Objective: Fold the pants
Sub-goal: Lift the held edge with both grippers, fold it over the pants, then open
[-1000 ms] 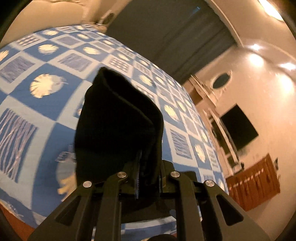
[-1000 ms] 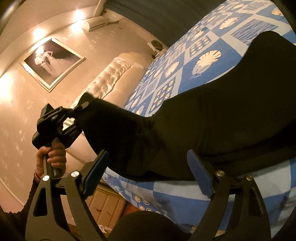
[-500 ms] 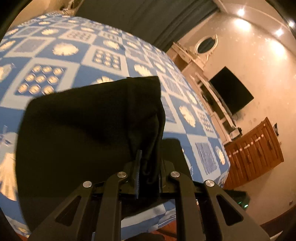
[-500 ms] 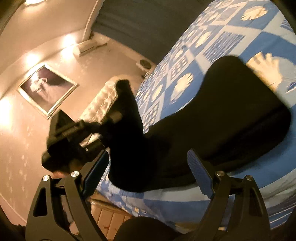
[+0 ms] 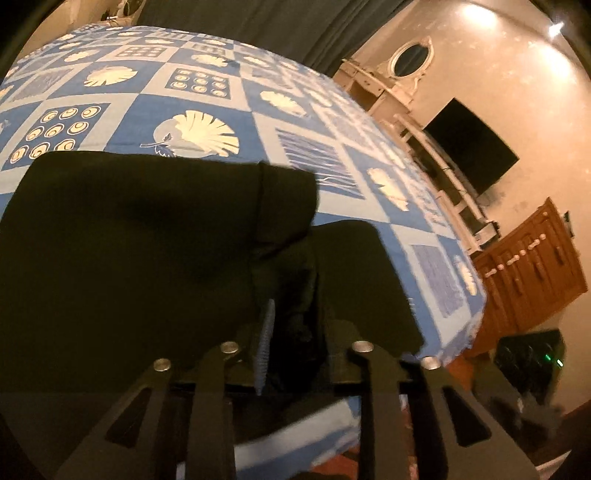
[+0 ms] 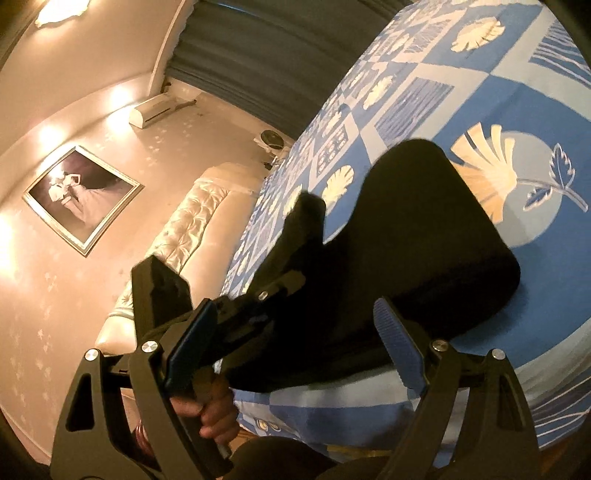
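Note:
The black pants (image 5: 140, 236) lie folded on the blue shell-patterned bedspread (image 5: 207, 96). My left gripper (image 5: 291, 332) is shut on a bunched end of the pants and holds it over the folded part near the bed's front edge. In the right wrist view the pants (image 6: 424, 236) lie on the bedspread (image 6: 524, 110), and the left gripper (image 6: 273, 291) shows at their raised left end, held by a hand. My right gripper (image 6: 295, 343) is open and empty, its blue pads (image 6: 399, 339) just above the near edge of the pants.
A padded cream headboard (image 6: 177, 243) and a framed picture (image 6: 77, 199) stand at the left. A white shelf with a dark TV (image 5: 469, 147) and a wooden cabinet (image 5: 528, 266) stand beyond the bed's right side. Dark curtains (image 5: 266, 26) hang behind the bed.
My left gripper has carried the held end of the pants across and down onto the rest, so the cloth now lies flatter. My right gripper stays open near the edge.

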Motion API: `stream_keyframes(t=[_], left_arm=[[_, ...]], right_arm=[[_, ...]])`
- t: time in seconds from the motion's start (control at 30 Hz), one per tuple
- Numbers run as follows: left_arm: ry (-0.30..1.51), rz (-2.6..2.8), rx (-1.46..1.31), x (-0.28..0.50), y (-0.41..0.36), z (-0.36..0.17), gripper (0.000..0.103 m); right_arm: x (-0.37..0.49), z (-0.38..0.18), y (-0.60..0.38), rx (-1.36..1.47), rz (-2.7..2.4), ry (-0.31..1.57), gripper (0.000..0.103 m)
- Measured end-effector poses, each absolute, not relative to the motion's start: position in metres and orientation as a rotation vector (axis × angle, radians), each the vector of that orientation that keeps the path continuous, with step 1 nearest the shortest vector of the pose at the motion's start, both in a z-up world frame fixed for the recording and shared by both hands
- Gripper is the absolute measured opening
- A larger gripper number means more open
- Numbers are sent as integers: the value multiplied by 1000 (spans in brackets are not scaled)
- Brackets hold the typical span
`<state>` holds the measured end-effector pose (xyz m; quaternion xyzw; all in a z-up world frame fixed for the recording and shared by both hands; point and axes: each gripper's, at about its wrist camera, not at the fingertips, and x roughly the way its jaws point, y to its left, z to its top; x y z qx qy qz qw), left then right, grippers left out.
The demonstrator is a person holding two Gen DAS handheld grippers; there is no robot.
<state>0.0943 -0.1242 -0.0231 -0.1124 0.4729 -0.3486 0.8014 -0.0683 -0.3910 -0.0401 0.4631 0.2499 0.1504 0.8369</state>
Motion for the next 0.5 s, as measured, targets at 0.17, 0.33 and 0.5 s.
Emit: stream_keyframes(t=[0.17, 0.33, 0.5], left_arm=[[920, -708, -298, 75, -81, 9, 68], [792, -508, -301, 76, -13, 19, 81], [881, -304, -459, 101, 43, -13, 83]], right_arm=[[-53, -28, -388, 967, 308, 580, 90], [-15, -25, -377, 931, 321, 699, 91], [23, -41, -371, 906, 231, 857, 91]])
